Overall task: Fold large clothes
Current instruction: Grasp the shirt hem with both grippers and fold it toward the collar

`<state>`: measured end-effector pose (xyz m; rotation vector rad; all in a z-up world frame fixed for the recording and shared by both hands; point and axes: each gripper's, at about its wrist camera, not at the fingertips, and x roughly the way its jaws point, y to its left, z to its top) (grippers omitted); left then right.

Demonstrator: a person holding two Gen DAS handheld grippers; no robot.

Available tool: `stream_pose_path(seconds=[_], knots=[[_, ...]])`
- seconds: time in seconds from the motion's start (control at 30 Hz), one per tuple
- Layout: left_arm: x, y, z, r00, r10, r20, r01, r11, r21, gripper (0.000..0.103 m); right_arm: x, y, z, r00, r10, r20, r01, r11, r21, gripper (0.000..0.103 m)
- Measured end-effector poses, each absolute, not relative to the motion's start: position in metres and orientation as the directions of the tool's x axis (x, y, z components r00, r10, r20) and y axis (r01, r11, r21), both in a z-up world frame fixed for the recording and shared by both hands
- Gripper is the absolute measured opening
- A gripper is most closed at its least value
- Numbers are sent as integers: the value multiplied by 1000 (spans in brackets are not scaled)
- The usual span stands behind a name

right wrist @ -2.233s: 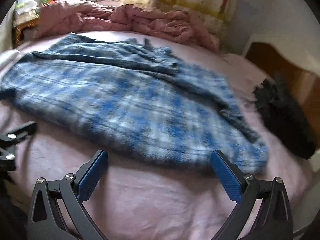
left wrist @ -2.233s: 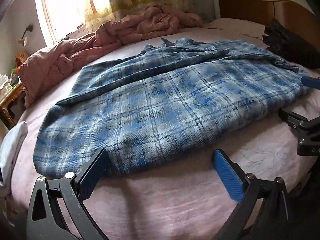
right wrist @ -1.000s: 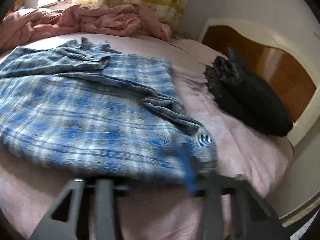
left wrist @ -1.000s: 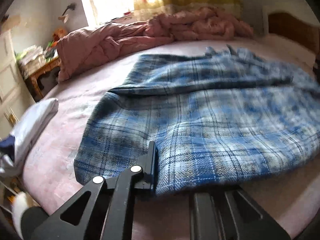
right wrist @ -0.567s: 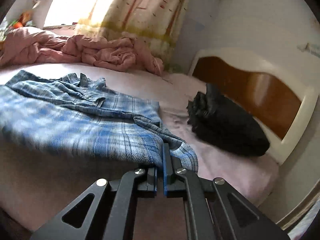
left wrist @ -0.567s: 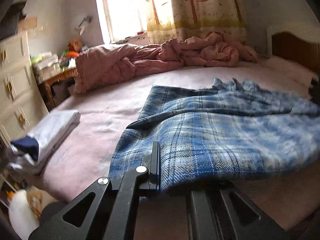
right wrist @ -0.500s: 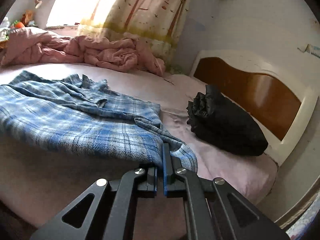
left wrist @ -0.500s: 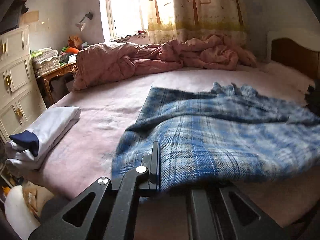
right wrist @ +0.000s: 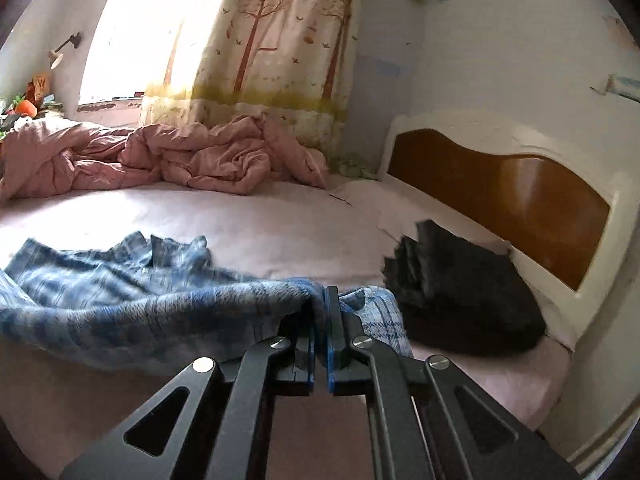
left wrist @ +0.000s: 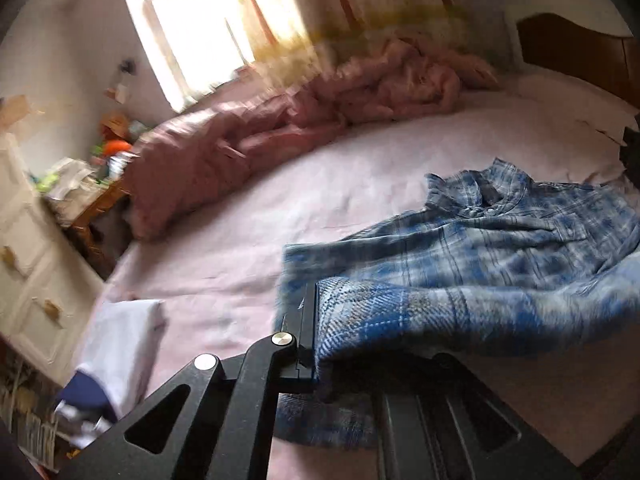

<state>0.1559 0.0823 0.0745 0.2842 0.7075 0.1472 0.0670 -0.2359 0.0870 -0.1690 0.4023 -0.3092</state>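
Between our left gripper (left wrist: 316, 336) jaws, closed all but tight, sits the near hem of the blue plaid shirt (left wrist: 460, 264); the cloth drapes over the right-hand finger and hides it. Our right gripper (right wrist: 320, 336) has its jaws pinched just as narrowly on the hem's other corner, with a fold of the fabric bunched at the blue pads (right wrist: 331, 320). We hold the two corners of one edge so the hem comes up as a straight line, and the shirt can be carried over itself in a single pass.

From those grips the near part of the shirt hangs clear of the bed (right wrist: 260, 236) and sags between the grippers, while the collar end (left wrist: 476, 196) lies on the pink sheet farther away. That far end resting on the sheet probably serves as the anchor for the fold; we judge the step in hand to be bringing the hem toward the collar.

The open stretch of sheet beyond the shirt gives room to lay it down. A folded black garment (right wrist: 464, 292) lies just beside our right-hand corner, near the headboard (right wrist: 500, 196), so that side wants care. The rumpled pink duvet (right wrist: 160, 160) is pushed well back under the curtain (right wrist: 280, 48), and a folded white item (left wrist: 120, 344) sits at the bed's left edge, both apart from the shirt.
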Motion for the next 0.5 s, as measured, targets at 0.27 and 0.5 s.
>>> stream_pose_path(seconds=[0.27, 0.5], knots=[[259, 92, 46, 623, 200, -757, 31, 960, 279, 7, 198, -261, 66, 799, -280, -532, 199, 958, -205, 4], [316, 100, 13, 531, 144, -835, 56, 977, 204, 7, 268, -269, 32, 741, -247, -624, 190, 969, -158, 4]])
